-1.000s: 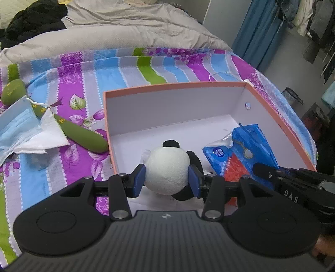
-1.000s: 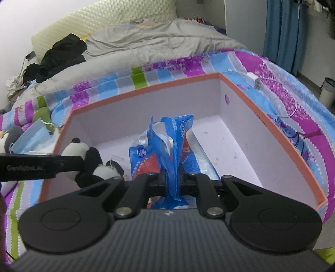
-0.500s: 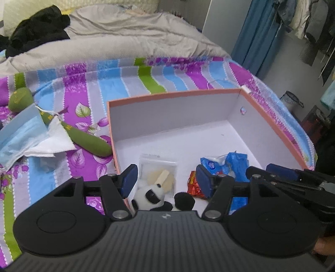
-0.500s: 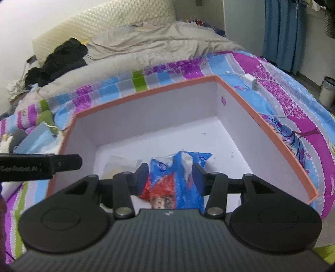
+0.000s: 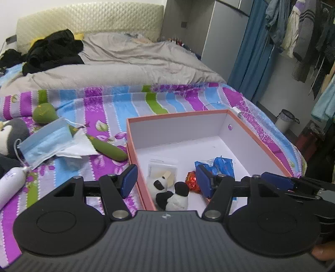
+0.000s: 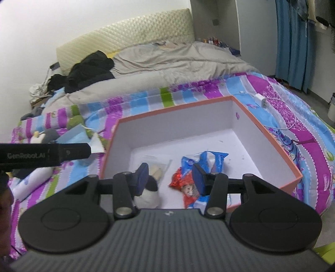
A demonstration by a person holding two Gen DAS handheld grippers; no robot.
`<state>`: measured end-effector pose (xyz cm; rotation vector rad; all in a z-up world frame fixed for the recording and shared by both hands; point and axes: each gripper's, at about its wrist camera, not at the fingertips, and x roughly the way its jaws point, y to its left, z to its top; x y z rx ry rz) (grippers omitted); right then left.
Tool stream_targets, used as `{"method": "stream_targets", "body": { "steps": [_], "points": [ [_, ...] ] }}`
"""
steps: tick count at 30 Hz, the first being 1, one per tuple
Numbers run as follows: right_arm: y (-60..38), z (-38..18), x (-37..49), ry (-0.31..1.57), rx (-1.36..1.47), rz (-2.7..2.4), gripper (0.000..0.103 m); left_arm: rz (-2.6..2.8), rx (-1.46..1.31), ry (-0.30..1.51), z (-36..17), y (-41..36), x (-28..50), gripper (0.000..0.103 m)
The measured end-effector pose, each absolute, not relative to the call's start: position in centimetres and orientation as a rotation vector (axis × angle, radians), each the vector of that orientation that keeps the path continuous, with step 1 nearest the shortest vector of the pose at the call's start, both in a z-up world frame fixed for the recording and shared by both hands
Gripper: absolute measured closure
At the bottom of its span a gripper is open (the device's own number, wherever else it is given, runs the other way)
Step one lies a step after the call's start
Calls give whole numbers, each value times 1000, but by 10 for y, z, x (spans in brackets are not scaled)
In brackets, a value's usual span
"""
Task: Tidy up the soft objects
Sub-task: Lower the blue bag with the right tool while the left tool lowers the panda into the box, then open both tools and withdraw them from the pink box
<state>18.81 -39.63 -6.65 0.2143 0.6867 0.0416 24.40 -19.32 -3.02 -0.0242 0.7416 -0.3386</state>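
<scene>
Panda [image 5: 172,193] on side in box [image 5: 259,142] | head twd cam | both hand-held grippers open

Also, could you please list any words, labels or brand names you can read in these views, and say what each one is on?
"GenRobot.AI": printed on the side of the left tool, seen from the right wrist view.
Blue snack packet in the box: round logo and print too blurred to read.
Nothing else is legible.

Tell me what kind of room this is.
Most likely a bedroom: a bed with a padded headboard and rumpled grey duvet, plus clothes hanging by a blue curtain.
</scene>
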Motion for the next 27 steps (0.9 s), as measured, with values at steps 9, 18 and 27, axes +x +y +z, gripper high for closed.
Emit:
{"method": "stream_targets", "body": {
  "steps": [9, 18, 27],
  "points": [
    [-367, -42, 138, 627, 202, 79, 54, -321, -55, 688, -11, -153, 179, 36],
    [-335, -33, 94, 602, 174, 127, 54, -276, -84, 651, -2, -111, 123, 36],
    [-302, -35, 61, 583, 161, 192, 54, -214, -103, 647, -11, -75, 75, 36]
  ]
}}
